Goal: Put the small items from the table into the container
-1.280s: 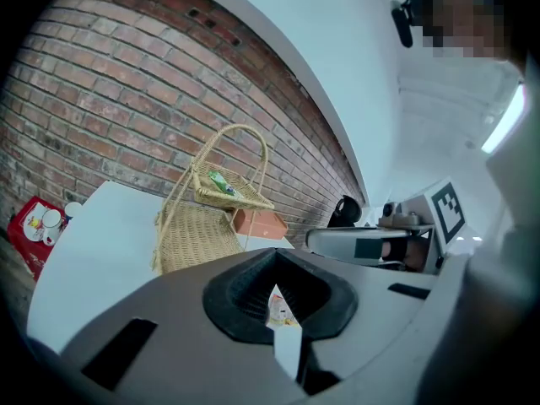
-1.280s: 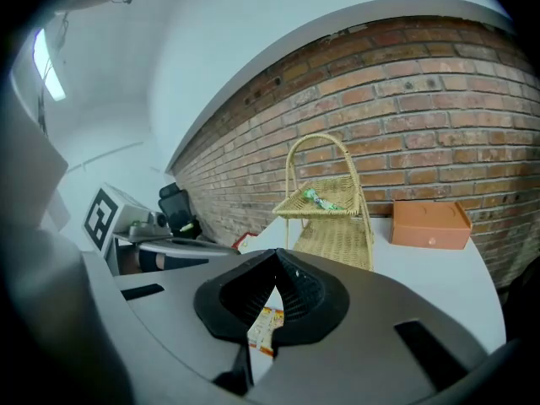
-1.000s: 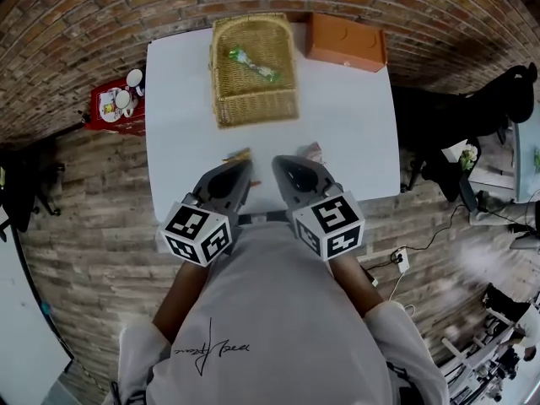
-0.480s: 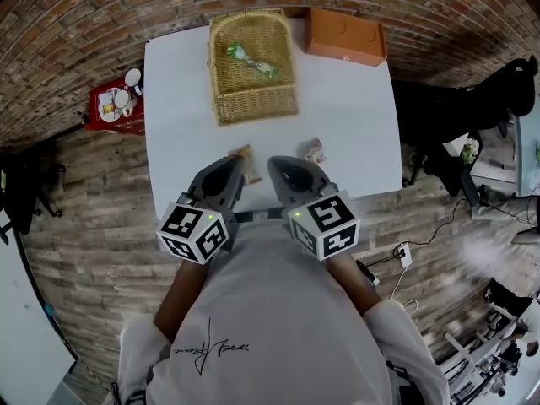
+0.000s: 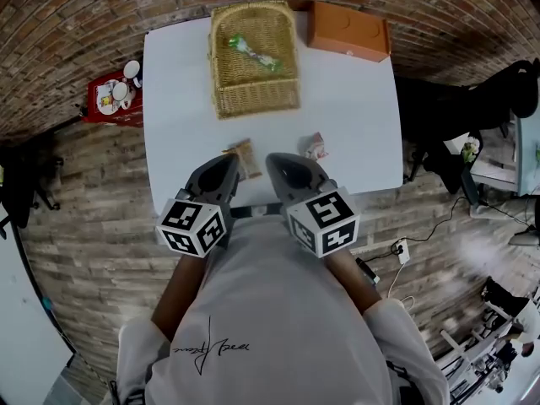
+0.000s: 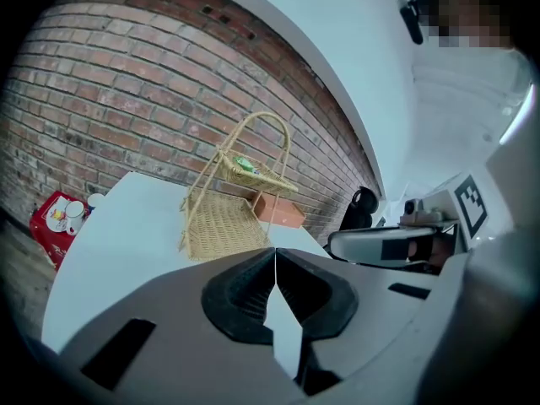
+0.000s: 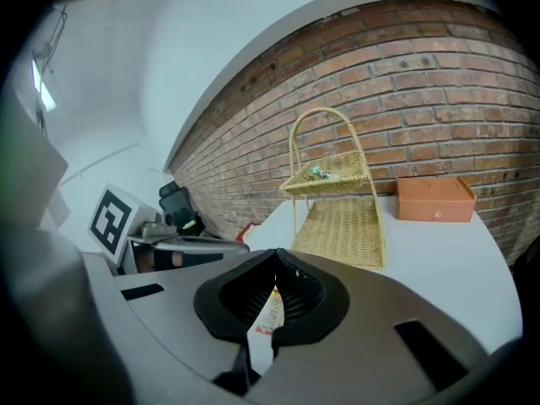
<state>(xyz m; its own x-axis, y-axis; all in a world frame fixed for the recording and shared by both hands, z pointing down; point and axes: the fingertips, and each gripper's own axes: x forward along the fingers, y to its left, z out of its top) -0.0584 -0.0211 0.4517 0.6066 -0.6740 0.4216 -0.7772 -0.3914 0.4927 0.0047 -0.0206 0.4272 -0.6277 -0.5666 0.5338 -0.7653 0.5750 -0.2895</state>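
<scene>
Table (image 5: 354, 116): white, against the brick wall; seen whole only in the head view
Wicker basket (image 5: 253, 99): at the far edge, left of the middle; a green-wrapped sweet (image 5: 251, 56) lies in it; the gripper views show what the head view does not, a tall hooped handle and the sweet up on a raised shelf
Orange box (image 5: 348, 32): far right corner, just beside the basket
Brown packet (image 5: 245, 157): on the table near the near edge, just beside the left gripper's tip
Pink packet (image 5: 315, 146): near the near edge, right of the right gripper's tip, apart from it
Left gripper (image 6: 274, 252): jaws clenched tip to tip, nothing between them; its view shows bare table beyond
Right gripper (image 7: 275, 272): jaws pressed together and empty; a pale wrapper (image 7: 269, 312) shows through the gap behind the tips, probably a packet lying on the table below; which one I cannot tell
</scene>
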